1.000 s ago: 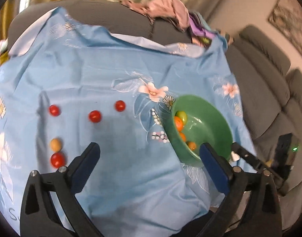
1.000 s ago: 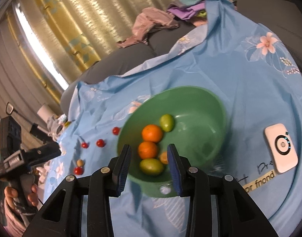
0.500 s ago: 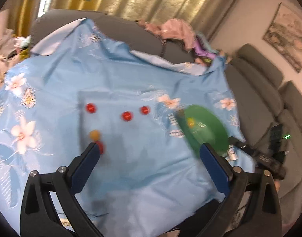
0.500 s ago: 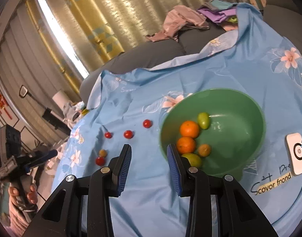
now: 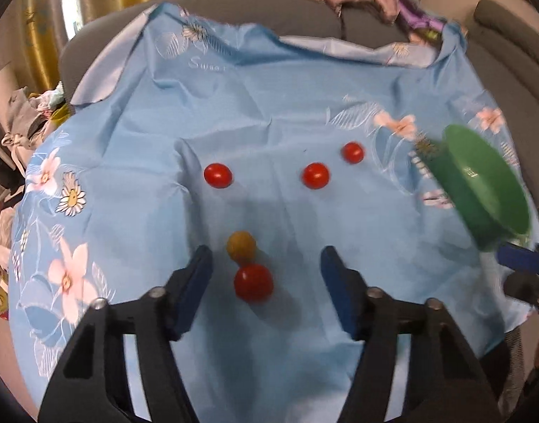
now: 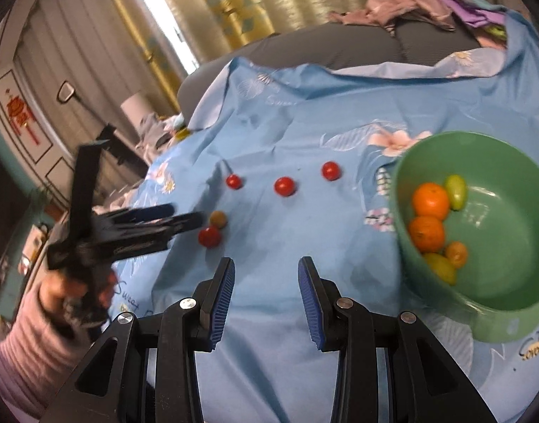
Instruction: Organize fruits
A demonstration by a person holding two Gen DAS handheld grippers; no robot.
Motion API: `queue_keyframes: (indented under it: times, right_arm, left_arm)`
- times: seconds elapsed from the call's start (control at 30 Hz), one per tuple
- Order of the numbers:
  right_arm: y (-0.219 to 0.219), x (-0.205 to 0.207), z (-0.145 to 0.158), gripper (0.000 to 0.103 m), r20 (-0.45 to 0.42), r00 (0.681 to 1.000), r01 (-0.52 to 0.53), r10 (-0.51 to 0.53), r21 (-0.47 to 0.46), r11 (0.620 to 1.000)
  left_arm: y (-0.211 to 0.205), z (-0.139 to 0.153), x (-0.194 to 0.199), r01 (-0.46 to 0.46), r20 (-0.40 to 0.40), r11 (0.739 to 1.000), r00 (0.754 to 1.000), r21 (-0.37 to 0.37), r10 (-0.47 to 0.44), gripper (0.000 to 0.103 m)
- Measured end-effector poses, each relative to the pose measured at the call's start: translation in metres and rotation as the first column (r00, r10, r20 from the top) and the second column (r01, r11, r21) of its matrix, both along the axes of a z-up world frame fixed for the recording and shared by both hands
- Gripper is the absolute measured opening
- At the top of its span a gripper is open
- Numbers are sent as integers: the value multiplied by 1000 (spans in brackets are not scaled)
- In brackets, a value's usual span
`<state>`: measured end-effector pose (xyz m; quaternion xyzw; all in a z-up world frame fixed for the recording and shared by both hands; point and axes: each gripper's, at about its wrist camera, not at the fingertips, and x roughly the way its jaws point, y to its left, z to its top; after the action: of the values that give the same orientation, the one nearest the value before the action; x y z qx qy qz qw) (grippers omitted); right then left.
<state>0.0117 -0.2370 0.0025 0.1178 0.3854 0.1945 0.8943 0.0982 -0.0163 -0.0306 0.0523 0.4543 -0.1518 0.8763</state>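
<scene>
Tomatoes (image 5: 253, 282) near bowl (image 6: 509, 282), cloth (image 5: 269, 88) beneath

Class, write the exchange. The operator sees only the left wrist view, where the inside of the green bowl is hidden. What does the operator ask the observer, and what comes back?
Operator: What is inside the green bowl?
Observer: The right wrist view shows five fruits in the green bowl: two oranges, a smaller orange fruit and two green fruits.
Operator: Is the right gripper carrying anything?
Observer: No. The right gripper is open, with nothing between its fingers.
</scene>
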Motion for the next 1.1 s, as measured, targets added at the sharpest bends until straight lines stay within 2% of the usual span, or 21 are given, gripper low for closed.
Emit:
queue_keyframes:
  times: [0.07, 0.17, 0.27, 0.3, 0.37, 0.5, 0.6, 0.67, 0.77, 0.83, 0.93, 1.1]
  right_arm:
    - [1, 4, -4, 38, -10, 1000, -11, 12, 12, 1000]
    - [1, 7, -9, 38, -20, 1000, -17, 17, 18, 1000]
    - [1, 9, -13, 38, -26, 1000, -16, 17, 27, 1000]
    - [0, 9, -14, 38, -27, 1000, -15, 16, 31, 999]
    - [-2, 9, -15, 38, -30, 999, -12, 13, 36, 999]
    - [-5, 8, -16, 38, -28, 1000, -8, 9, 46, 999]
    - [-8, 7, -18, 38, -24, 1000, -6, 8, 51, 999]
    - [-9, 6, -19, 38, -25, 1000, -9, 10, 50, 999]
    - [-17, 1, -20, 38, -17, 1000, 2, -1, 52, 999]
    - [-27, -4, -18, 38, -12, 1000, 23, -22, 61, 998]
    - [-42, -13, -17, 38, -9, 999, 51, -51, 67, 996]
    - [-58, -27, -16, 38, -3, 996, 84, -84, 70, 994]
  left_arm:
    - [-5, -10, 13, 4, -18, 1000, 1000, 28, -3, 54]
    - [-11, -23, 29, 4, -68, 998, 998, 59, 0, 43]
    - [-15, -33, 40, -11, -80, 989, 997, 147, 23, 41]
    - [-13, -36, 45, -21, -99, 988, 994, 150, 36, 41]
    - [-9, -45, 52, -30, -144, 985, 988, 167, 55, 34]
    - [3, -44, 56, -58, -147, 991, 986, 118, 75, 25]
    - [3, -33, 51, -63, -152, 997, 986, 49, 70, 25]
    - [-10, -16, 44, -26, -122, 1000, 992, 11, 27, 25]
    - [-55, 19, 26, 109, -44, 993, 993, -56, -111, 25]
    - [-97, 42, 13, 238, 8, 964, 971, -114, -239, 25]
    - [-146, 56, 3, 362, 36, 919, 932, -153, -361, 26]
    - [-208, 45, -3, 473, -5, 871, 878, -134, -478, 26]
